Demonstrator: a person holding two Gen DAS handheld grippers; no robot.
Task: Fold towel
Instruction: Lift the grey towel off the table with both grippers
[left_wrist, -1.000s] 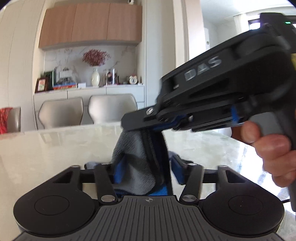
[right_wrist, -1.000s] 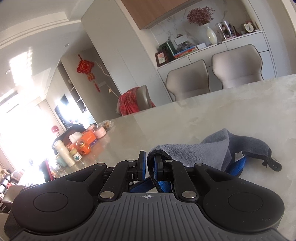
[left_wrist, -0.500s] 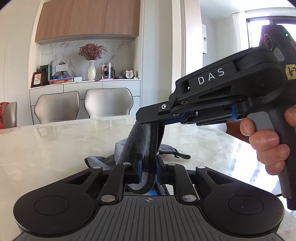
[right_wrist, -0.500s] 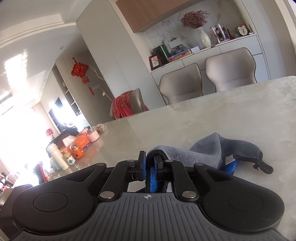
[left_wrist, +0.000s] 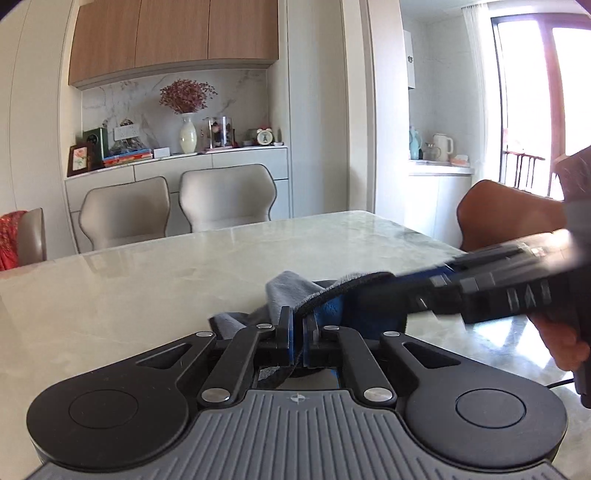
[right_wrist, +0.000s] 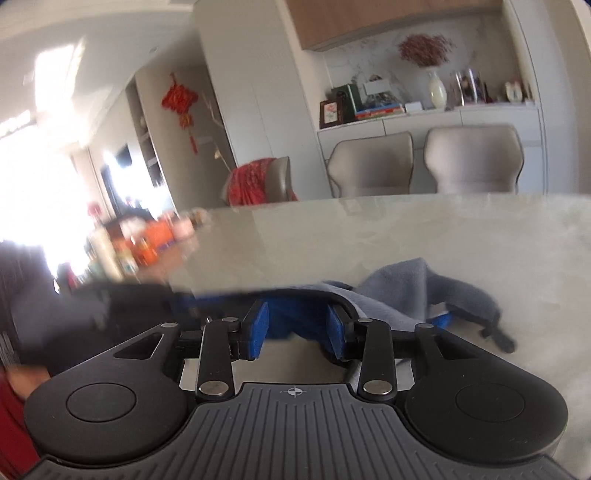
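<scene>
The pale marble counter (left_wrist: 155, 295) fills both views, bare around the work, which gives the cloth room to be spread and folded. On it lies the towel (right_wrist: 402, 284), a grey pile cloth with a dark bound hem and a blue underside, bunched into a low heap rather than flat; one hemmed end trails off to the right in the right wrist view, with a small dark tab at its tip. The fold looks barely begun, since no clean edge or flat layer shows yet.

The left claw (left_wrist: 298, 332) is pressed together on the towel's dark hem, which runs out from between its pads up toward the other tool; holding the edge this way likely keeps a corner under control while the rest is drawn out. The right claw (right_wrist: 297, 330) is opening, its blue pads standing apart with blue cloth just beyond them and nothing pressed between them, so it appears to be letting go of its share. A hand (left_wrist: 565, 343) holds that blurred tool at the right.
</scene>
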